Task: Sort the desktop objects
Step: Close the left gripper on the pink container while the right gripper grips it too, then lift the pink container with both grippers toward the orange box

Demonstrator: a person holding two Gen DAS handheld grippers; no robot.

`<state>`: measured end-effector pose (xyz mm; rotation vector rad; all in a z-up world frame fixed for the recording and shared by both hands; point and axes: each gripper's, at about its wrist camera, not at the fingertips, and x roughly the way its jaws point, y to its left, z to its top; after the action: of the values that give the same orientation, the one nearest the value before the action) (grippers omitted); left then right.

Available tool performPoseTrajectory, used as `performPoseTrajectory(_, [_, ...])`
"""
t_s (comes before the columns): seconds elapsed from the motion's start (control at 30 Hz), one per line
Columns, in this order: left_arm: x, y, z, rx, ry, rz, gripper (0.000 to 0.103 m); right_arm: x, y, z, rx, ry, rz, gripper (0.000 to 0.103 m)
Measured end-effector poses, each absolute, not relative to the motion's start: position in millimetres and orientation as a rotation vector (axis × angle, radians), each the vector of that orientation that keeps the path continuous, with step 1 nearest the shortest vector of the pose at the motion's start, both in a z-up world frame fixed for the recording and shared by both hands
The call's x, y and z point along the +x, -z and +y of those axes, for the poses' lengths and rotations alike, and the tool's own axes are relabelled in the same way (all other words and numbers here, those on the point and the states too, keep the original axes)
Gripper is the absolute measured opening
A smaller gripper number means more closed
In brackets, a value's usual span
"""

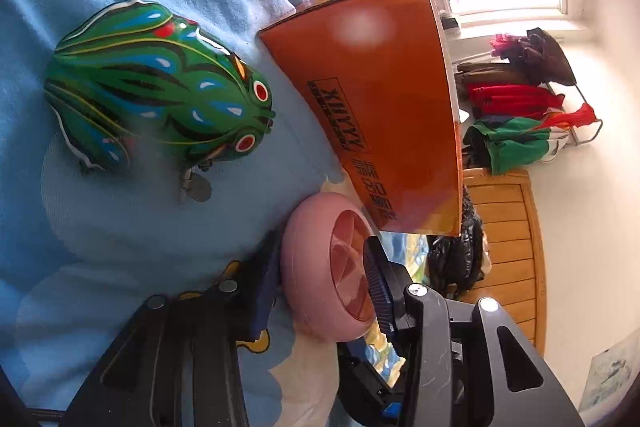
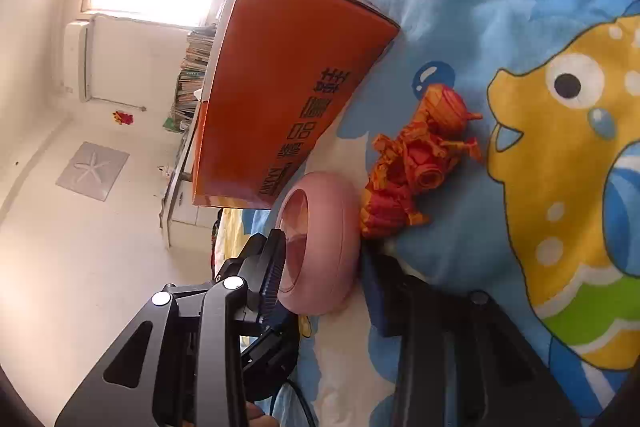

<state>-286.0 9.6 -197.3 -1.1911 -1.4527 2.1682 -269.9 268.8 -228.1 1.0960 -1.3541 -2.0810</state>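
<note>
The orange box reads "XIUYYY" in black, beside Chinese characters.

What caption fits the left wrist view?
Left hand-held gripper shut on pink bowl, beside green tin frog and orange box.

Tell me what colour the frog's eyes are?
Red, ringed white, on the frog; left wrist view shows it best.

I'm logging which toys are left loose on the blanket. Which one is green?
The shiny green tin frog with red eyes and a wind-up key, lying in the left wrist view. The jointed plastic toy in the right view is orange-red.
</note>
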Motion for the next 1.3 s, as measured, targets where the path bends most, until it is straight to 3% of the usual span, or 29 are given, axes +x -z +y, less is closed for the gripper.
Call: performPoseTrajectory(1.3, [-282,177,20,-1.112,-2.339,-1.263,0.039,-273,215,260,1.050,2.093,-1.367,0.034])
